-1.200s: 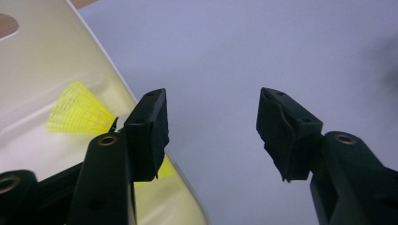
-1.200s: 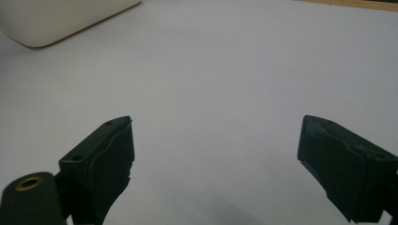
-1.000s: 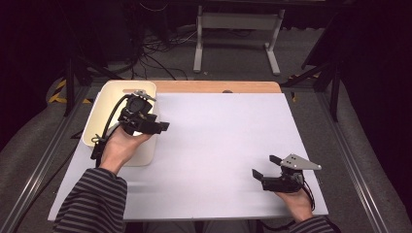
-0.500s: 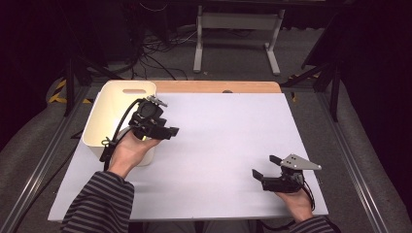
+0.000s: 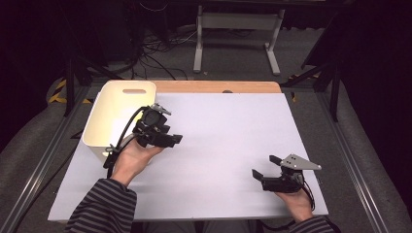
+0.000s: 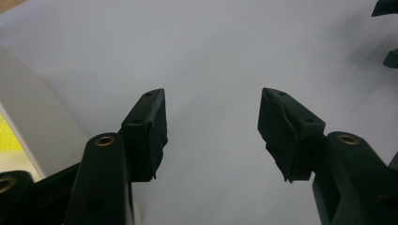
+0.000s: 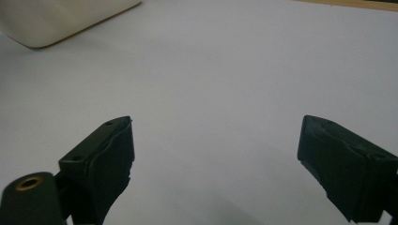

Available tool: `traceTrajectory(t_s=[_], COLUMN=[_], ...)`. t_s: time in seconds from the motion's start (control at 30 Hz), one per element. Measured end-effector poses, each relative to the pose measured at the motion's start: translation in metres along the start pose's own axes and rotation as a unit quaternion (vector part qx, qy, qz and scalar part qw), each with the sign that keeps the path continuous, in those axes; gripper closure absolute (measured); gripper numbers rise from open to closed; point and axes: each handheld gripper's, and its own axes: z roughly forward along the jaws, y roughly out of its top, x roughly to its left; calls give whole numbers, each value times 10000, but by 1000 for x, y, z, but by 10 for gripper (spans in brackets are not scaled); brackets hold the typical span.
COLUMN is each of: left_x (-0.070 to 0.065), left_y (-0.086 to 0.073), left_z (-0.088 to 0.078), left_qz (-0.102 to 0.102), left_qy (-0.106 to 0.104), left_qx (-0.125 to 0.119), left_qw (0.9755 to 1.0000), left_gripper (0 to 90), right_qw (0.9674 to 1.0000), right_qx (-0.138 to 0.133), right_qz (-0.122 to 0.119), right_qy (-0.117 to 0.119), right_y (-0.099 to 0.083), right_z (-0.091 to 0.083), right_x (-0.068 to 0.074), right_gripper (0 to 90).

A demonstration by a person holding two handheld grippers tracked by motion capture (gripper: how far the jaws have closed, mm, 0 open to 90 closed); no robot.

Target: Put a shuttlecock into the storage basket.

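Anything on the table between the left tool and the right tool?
Nothing: the high view shows bare white table between the left tool and right tool.

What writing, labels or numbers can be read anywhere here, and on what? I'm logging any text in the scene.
None can be read.
White bin: plain, no label.
Left gripper and right gripper: black, no readable marking.
Yellow-black floor tape: stripes, no words.

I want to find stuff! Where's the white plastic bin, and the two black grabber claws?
white plastic bin (image 5: 104,124), high view, inner left wall.
left black gripper (image 5: 171,139), high view, between its open fingertips.
right black gripper (image 5: 265,166), high view, between its open fingertips.
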Motion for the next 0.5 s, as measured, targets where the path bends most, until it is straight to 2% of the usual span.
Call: traceTrajectory(t_s=[0.37,0.5], left_x=[-9,-10], left_y=[-10,-14], left_z=[6,8], left_qz=[125,88], left_qy=[26,9], left_qx=[35,15], left_qw=[9999,10000], left_gripper=[402,393], right_qw=[10000,10000], right_qx=[3,2], right_qz=[-4,-6], right_qy=[5,7], right_y=[0,0], right_z=[0,0], right_x=[0,0], right_gripper=[116,117])
